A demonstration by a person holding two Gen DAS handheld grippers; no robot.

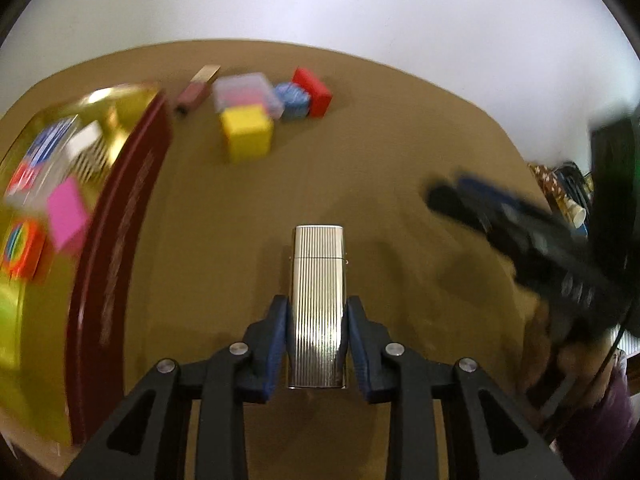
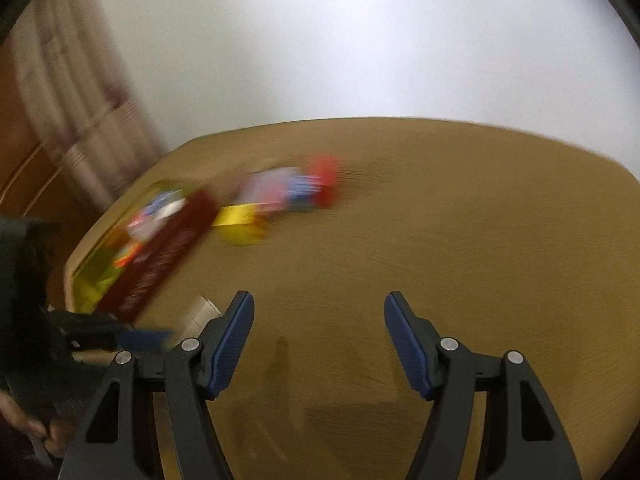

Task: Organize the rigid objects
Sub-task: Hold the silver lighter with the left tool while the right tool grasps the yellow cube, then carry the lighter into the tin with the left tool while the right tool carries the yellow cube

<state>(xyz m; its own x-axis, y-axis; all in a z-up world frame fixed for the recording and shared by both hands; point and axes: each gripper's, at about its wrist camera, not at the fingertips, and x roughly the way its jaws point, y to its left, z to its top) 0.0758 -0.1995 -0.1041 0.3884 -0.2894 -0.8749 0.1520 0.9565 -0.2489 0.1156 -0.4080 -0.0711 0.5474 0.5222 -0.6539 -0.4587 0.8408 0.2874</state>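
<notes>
The left gripper [image 1: 316, 332] has its blue pads pinching a ribbed silver lighter [image 1: 318, 300] from both sides, lighter pointing straight out along the fingers over the brown table [image 1: 400, 152]. Using the lighter as the anchor: left of it sits a gold tray [image 1: 120, 96] with a dark red wall, and there's a pink block, a white piece and some colourful stuff inside, all pretty smeared. Beyond the lighter, toward the table's far edge, there's a yellow cube [image 1: 248, 132], a clear box [image 1: 246, 94] just behind it, a blue thing and a red block [image 1: 312, 92] beside that, plus a small brownish stick-like item farther left. Right of the lighter the right gripper [image 2: 319, 340] shows as a dark blur; in its own view its fingers are spread with only bare tabletop between them. Plain white wall [image 1: 320, 0] behind the table, and something like a curtain [image 2: 68, 92] and wood panel off to the left in the right view.
</notes>
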